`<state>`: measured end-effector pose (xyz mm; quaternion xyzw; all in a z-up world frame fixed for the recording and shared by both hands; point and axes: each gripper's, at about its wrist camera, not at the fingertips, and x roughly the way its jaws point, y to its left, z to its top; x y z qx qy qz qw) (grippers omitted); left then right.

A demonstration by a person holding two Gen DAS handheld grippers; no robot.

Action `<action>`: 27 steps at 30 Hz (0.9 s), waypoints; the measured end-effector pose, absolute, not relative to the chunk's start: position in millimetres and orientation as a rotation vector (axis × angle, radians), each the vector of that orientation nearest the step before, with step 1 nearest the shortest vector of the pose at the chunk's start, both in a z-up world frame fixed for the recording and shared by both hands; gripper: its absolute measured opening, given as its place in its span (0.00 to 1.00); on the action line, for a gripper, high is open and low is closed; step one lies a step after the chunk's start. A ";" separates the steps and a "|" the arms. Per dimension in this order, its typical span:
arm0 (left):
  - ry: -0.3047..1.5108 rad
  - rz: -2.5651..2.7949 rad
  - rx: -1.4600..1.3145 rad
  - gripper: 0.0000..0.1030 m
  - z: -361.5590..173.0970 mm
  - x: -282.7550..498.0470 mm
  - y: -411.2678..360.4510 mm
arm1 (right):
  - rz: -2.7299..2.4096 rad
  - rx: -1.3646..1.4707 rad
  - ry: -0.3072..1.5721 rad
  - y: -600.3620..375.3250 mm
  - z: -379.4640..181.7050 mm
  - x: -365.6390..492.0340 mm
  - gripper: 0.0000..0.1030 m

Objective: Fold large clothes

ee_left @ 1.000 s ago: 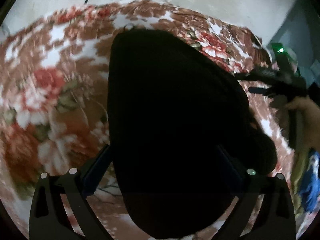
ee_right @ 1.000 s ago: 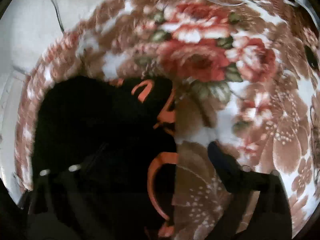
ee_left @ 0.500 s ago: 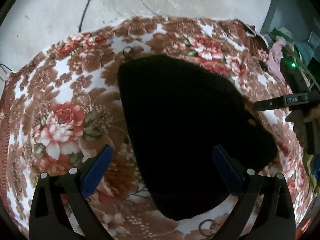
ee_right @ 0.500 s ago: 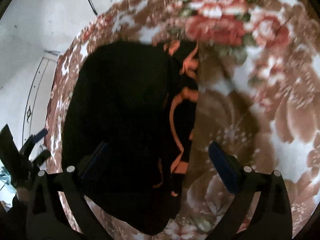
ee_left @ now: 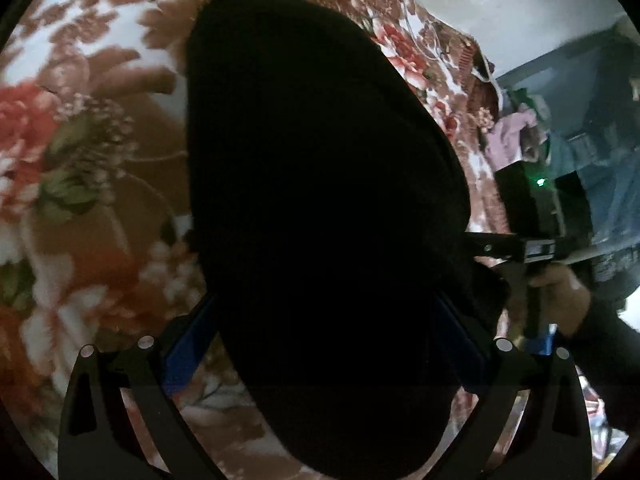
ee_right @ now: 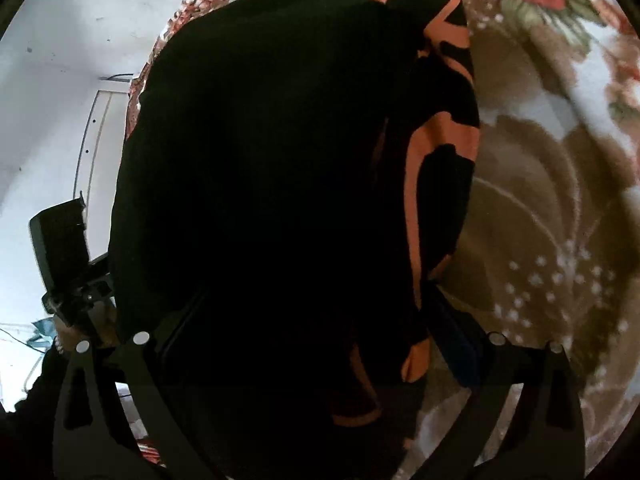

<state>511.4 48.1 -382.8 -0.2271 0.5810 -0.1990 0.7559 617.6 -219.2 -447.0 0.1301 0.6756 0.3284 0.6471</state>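
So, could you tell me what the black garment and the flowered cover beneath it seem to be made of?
The black garment looks like soft matte fabric, perhaps knit or fleece: it reflects no light and drapes in rounded folds. Its orange markings look flat, likely printed. The flowered cover looks like plush, blanket-like cloth with a printed floral pattern; blur leaves the pile uncertain.

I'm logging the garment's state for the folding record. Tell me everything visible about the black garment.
The black garment is a dark, soft-looking cloth, folded into a compact rounded bundle on the floral blanket. Orange markings show along its edge in the right wrist view; the left wrist view shows only plain black. It lies between the spread fingers of both the left tool and the right tool; whether either touches it is unclear.
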 end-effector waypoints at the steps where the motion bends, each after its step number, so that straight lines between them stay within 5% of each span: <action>1: 1.265 -0.447 -0.489 0.96 -385.7 513.6 46.8 | 0.762 0.297 1.548 -217.7 -452.2 620.6 0.96; 21: 1.265 -0.528 -0.806 0.96 -438.1 507.3 65.4 | 0.891 0.488 1.584 -215.6 -463.2 628.7 0.96; 23: 1.258 -0.518 -0.779 0.90 -432.5 503.9 60.2 | 0.886 0.482 1.581 -215.2 -458.3 626.2 0.85; 25: 1.247 -0.512 -0.756 0.77 -418.8 503.6 51.4 | 0.873 0.490 1.565 -218.4 -447.8 626.3 0.58; 27: 1.235 -0.512 -0.718 0.67 -399.7 499.7 43.0 | 0.900 0.497 1.526 -221.9 -430.7 623.9 0.44</action>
